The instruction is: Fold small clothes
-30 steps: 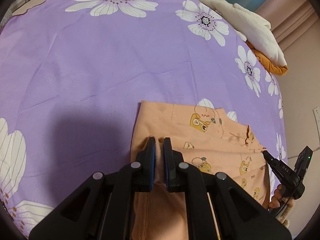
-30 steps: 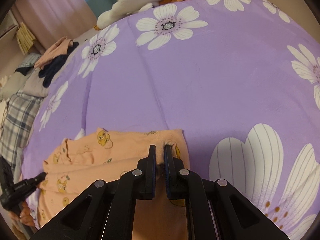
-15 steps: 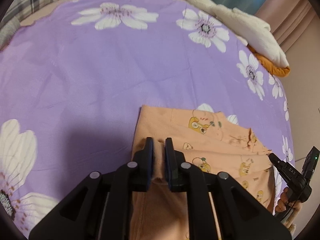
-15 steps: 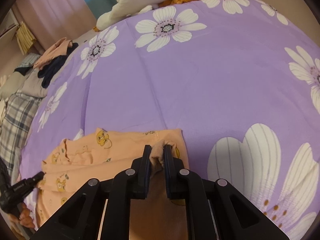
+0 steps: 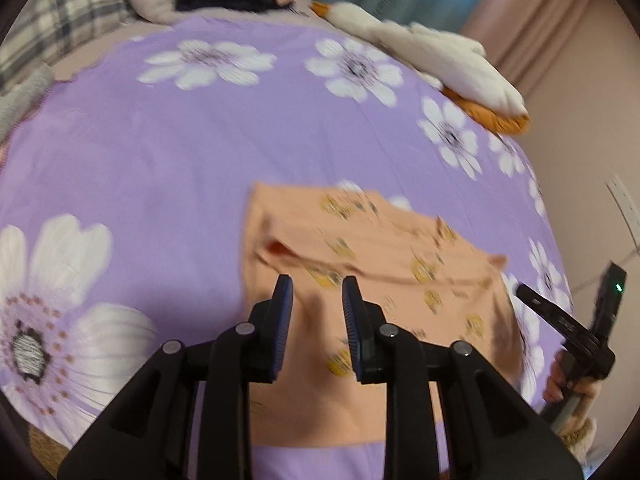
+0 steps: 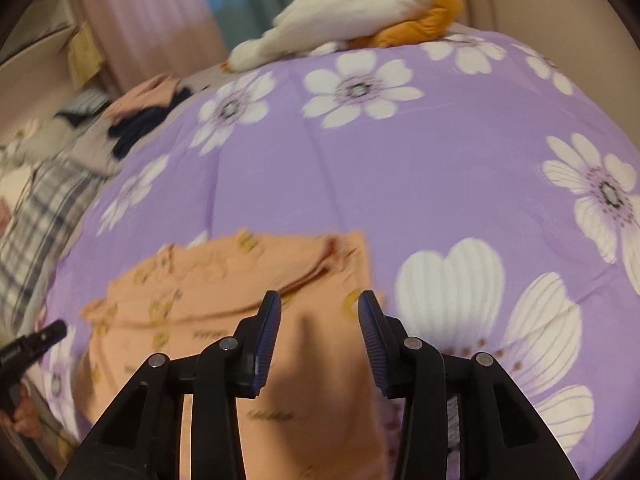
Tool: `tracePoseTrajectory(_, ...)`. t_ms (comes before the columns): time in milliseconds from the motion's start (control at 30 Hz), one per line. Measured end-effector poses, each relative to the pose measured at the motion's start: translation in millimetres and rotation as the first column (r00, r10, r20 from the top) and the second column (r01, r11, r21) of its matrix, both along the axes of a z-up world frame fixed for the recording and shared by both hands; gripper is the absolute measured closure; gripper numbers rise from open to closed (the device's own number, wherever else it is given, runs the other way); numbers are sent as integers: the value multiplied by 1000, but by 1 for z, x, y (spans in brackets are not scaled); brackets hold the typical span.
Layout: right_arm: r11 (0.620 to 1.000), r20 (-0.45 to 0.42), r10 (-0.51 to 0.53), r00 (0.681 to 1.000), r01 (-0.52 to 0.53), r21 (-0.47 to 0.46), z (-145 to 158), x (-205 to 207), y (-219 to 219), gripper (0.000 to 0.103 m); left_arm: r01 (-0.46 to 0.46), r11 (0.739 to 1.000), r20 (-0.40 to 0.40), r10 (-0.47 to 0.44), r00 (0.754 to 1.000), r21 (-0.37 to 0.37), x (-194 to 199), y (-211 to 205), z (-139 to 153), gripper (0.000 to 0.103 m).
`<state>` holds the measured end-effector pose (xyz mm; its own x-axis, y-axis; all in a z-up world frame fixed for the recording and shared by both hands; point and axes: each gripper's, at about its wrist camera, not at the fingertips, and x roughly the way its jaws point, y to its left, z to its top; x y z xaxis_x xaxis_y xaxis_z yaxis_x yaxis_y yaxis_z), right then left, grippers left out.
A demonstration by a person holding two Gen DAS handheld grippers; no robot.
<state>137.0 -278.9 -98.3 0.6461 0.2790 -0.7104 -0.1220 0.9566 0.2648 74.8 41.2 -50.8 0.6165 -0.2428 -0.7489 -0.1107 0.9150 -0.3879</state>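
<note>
Peach printed garment (image 5: 360, 256) lies folded on sheet; both tools' ribbed jaws opening, empty.

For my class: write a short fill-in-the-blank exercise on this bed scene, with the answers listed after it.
1. The folded garment is ____ in colour.
2. It lies on a purple sheet printed with white ____.
3. Between the pads of the left claw there is ____ gripped.
4. The plush toy is white and ____.

Answers: peach; flowers; nothing; orange

Both wrist cameras look steeply down along their own fingers, close over the purple flower-printed bedspread (image 5: 168, 148). Both share the folded peach cartoon-print garment (image 5: 384, 248) near centre and the white-and-orange plush toy (image 6: 360, 16) around 1 o'clock.
</note>
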Motion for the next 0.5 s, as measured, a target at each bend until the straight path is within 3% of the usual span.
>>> tracePoseTrajectory(300, 994, -107, 89, 990, -96, -59, -33, 30, 36, 67, 57, 997, -78, -53, 995, 47, 37, -21, -33, 80)
tracePoseTrajectory(500, 991, -108, 98, 989, -107, -82, -35, 56, 43, 67, 72, 997, -55, -70, 996, 41, 60, -18, -37, 80)
